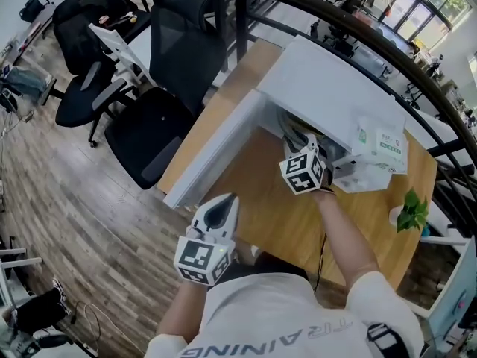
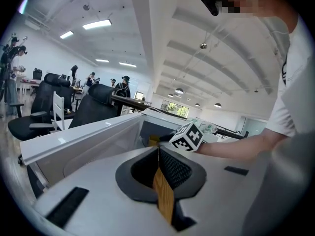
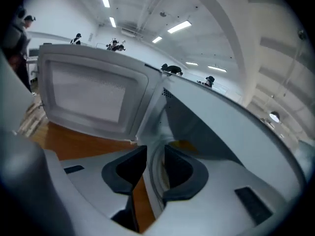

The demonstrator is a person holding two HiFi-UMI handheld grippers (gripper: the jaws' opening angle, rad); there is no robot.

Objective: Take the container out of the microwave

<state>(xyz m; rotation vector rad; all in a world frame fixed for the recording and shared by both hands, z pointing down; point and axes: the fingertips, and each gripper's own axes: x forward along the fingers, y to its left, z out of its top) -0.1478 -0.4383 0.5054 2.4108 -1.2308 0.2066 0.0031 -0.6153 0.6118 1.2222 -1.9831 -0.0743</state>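
A white microwave [image 1: 320,88] stands on the wooden table [image 1: 291,222] with its door [image 1: 216,151] swung wide open. My right gripper [image 1: 299,144] reaches into the cavity. In the right gripper view its pads [image 3: 179,173] are closed on the thin pale rim of the container [image 3: 156,181], and something yellowish [image 3: 184,144] lies deeper inside. Most of the container is hidden in the head view. My left gripper [image 1: 226,200] hangs low at the table's near edge, shut and empty, its jaws meeting at the tips [image 2: 158,149].
A white box with green print [image 1: 381,149] lies on the microwave's top. A small green plant [image 1: 411,211] stands at the table's right. Black office chairs [image 1: 168,88] stand left of the table. A dark railing [image 1: 358,36] runs behind.
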